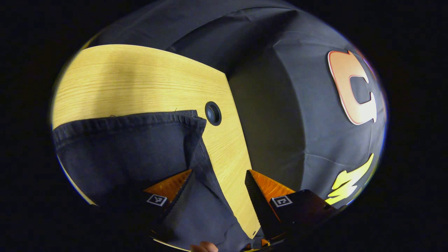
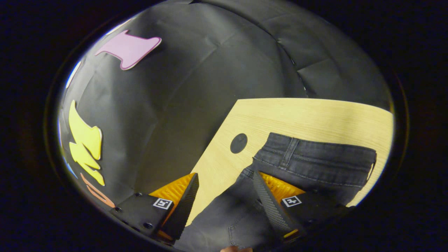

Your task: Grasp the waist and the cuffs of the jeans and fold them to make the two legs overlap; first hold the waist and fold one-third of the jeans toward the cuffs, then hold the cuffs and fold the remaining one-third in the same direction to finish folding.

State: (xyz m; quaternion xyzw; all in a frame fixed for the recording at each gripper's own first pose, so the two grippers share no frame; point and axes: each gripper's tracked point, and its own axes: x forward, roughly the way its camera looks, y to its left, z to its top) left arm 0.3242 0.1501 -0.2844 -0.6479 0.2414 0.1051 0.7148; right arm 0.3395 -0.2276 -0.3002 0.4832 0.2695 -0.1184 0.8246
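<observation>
Left gripper view shows your left tool (image 1: pixel 218 175) with its fingers spread apart over the side edge of the wooden counter (image 1: pixel 140 77). The cuff end of the dark jeans (image 1: pixel 129 147) lies flat there, its hem running across the counter toward that edge, and a fold of the cloth passes up between the fingers. One finger sits over the denim and the other beside the counter's edge, so nothing is clamped. A round cable hole (image 1: pixel 213 113) sits just beyond the hem's corner, near the edge. Past the hem you have a broad strip of bare wood reaching to the far edge.

In the right gripper view your right tool (image 2: pixel 224 182) is likewise released. One finger rests on the waist of the jeans (image 2: pixel 315 161), just below the waistband with its belt loop, and the other hangs off the counter's (image 2: pixel 315 115) side edge. A second round hole (image 2: pixel 238 143) lies near the waistband's corner. Bare wood stretches beyond the waistband to the far edge. A fingertip (image 2: pixel 236 249) peeks in at the bottom.
</observation>
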